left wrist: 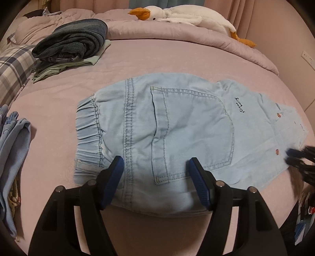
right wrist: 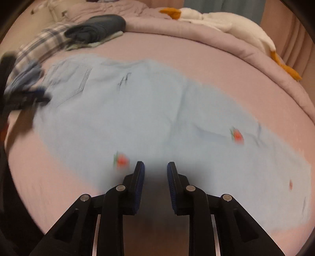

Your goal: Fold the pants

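Lying flat: the light blue pants point(left wrist: 177, 128) are spread across the pink bed sheet point(left wrist: 59, 94), waistband to the left in the left wrist view, legs running off to the right.
Pants, detail: elastic gathered waistband point(left wrist: 88, 128), a back pocket point(left wrist: 193, 134) facing up, dark stitched lettering point(left wrist: 240, 105) beside the pocket, small red motifs point(right wrist: 237, 135) on the leg cloth.
Pants, right wrist view: the same cloth point(right wrist: 147, 118) fills the middle of the frame, blurred; the leg end reaches the right edge.
Left gripper point(left wrist: 156, 164): over the near edge of the pants by the pocket, jaws set wide apart, the cloth showing between the blue pads point(left wrist: 113, 183); whether the pads touch the cloth cannot be told.
Right gripper point(right wrist: 155, 167): over the near edge of the leg cloth, jaws a narrow gap apart, nothing pinched between them; in the left wrist view it shows as a dark blur point(left wrist: 299, 155) at the right edge.
Folded stack point(left wrist: 70, 45): dark denim on top of a pale green garment, well apart from the pants, toward the head of the bed.
Plaid pillow point(left wrist: 15, 67): beside the stack at the left.
Blue garments point(left wrist: 13, 141): heaped at the left edge.
Plush goose point(left wrist: 177, 15): white with an orange bill, lying on the rolled pink duvet point(left wrist: 177, 33) at the far side.
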{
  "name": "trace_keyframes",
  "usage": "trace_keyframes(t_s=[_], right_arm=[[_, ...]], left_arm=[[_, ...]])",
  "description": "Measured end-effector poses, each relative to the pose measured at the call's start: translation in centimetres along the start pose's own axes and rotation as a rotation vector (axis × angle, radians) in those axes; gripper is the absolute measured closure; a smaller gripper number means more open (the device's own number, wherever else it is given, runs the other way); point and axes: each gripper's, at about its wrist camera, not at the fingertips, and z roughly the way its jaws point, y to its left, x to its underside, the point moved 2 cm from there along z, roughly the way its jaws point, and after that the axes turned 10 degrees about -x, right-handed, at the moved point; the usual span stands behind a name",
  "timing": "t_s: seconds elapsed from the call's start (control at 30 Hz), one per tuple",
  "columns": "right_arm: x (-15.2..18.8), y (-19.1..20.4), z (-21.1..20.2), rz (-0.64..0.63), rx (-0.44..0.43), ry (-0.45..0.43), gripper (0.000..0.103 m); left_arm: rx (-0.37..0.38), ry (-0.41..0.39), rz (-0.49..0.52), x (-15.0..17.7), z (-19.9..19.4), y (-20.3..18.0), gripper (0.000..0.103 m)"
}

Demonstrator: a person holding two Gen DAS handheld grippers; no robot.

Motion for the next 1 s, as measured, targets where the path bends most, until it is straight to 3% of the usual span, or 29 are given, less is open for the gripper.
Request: trace_keyframes(t_s=[0.1,0.17,0.23,0.33,0.43,0.5,0.67,0.87,1.0], right_arm=[[2.5,-2.0,-3.1,0.090,-0.083,-0.031,0.078],[4.0,-5.3,-5.8,0.226,-0.092,-0.082,0.078],[5.5,-8.9,-7.9,0.370,-0.060,-0.160,0.074],[9.9,-16.2,-11.6,0.725,-0.003,-0.319,0.061],[14.4,-21.3,-13.7,0.977,0.067,-0.429,0.060],[16.1,-23.0,-13.9,1.053,0.113,-0.439,0.059],[17.3,-25.4,-13.2,1.120,0.043,-0.528,0.059],[16.8,-27.5,-12.7,1.154,-0.038,-0.597,0.059],[18.0,-28.0,-13.1,1.206,-0.133,-0.664,0.059]], left_arm=[[-0.027,0.018,-0.026,-0.4,-0.5,-0.2,0.035],[-0.008,0.006,-0.070,-0.7,-1.4,-0.4,0.035],[0.042,-0.006,-0.106,-0.9,-2.2,-0.9,0.035],[0.141,-0.023,-0.124,-1.5,-3.3,-3.1,0.034],[0.258,0.003,-0.111,-2.1,-3.3,-6.0,0.033],[0.358,0.047,-0.114,-2.6,-2.9,-8.7,0.033],[0.525,0.132,-0.117,-3.7,-1.4,-15.5,0.033],[0.558,0.197,-0.086,-4.8,0.6,-21.0,0.033],[0.523,0.212,-0.049,-4.5,1.8,-22.4,0.033]])
